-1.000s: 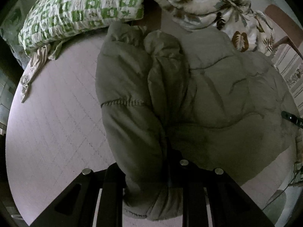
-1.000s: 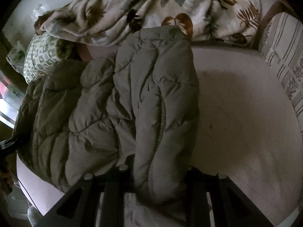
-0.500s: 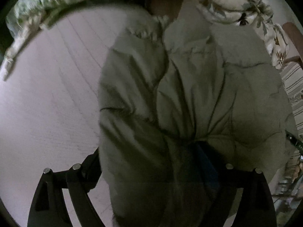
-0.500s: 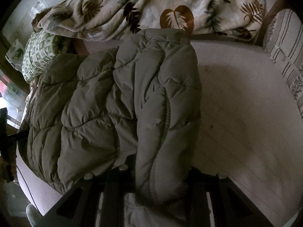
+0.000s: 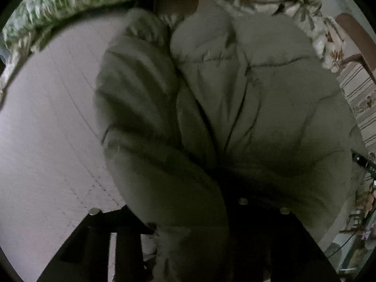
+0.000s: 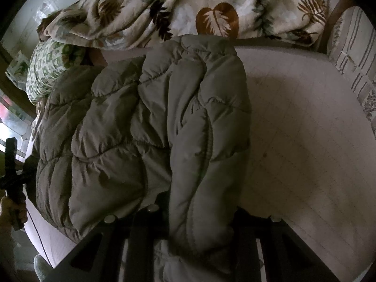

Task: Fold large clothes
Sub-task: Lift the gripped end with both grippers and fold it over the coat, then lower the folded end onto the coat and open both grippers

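Your right gripper (image 6: 195,239) pinches the quilted jacket (image 6: 145,127) sleeve between its jaws. Your left gripper (image 5: 188,242) jaws are closing, jacket fabric between them, probably gripped; blurry.

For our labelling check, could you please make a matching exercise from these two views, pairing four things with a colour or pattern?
Things:
1. puffer jacket
2. pillow
3. blanket
4. mattress

Descriptions:
A. cream with brown and dark leaves
B. plain pale pink, faint quilted grid
C. olive-grey, quilted and puffy
D. green and white print

Pairs: 1-C, 2-D, 3-A, 4-B
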